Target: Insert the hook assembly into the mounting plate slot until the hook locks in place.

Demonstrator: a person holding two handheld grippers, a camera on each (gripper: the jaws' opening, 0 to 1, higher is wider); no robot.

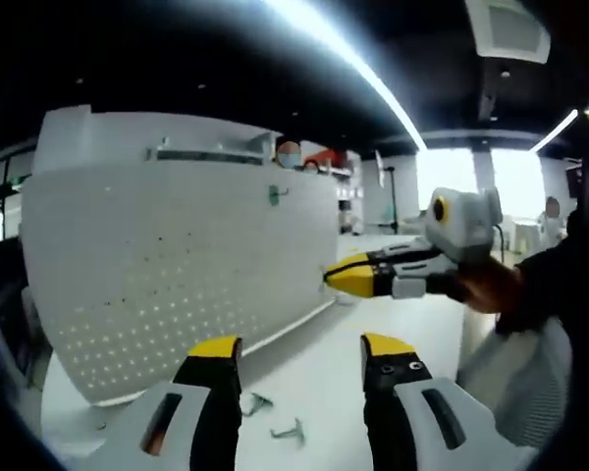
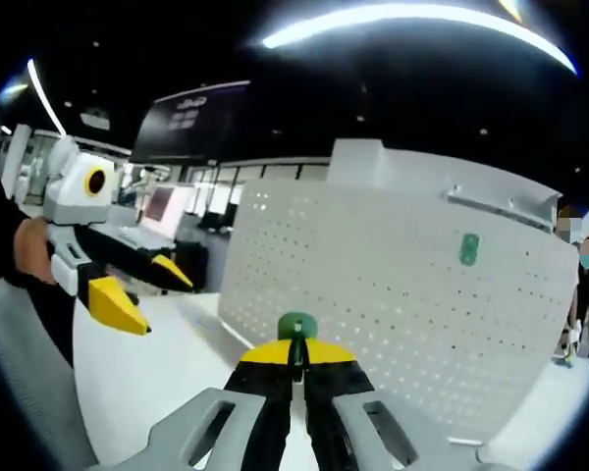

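A lab or showroom hall — black ceiling, strip lights (image 1: 348,54), white pegboard (image 1: 177,255).

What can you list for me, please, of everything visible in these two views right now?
Pegboard: one, white, perforated, upright on the table.
Green hook on pegboard: one, upper part of the board.
Green hook assembly: one, clamped in the right gripper, near the board.
Loose metal hooks: two, grey, on the table before the board.
Table: one, white.
Left gripper: yellow-tipped, jaws apart.
Right gripper: yellow-tipped, jaws closed on the hook assembly.
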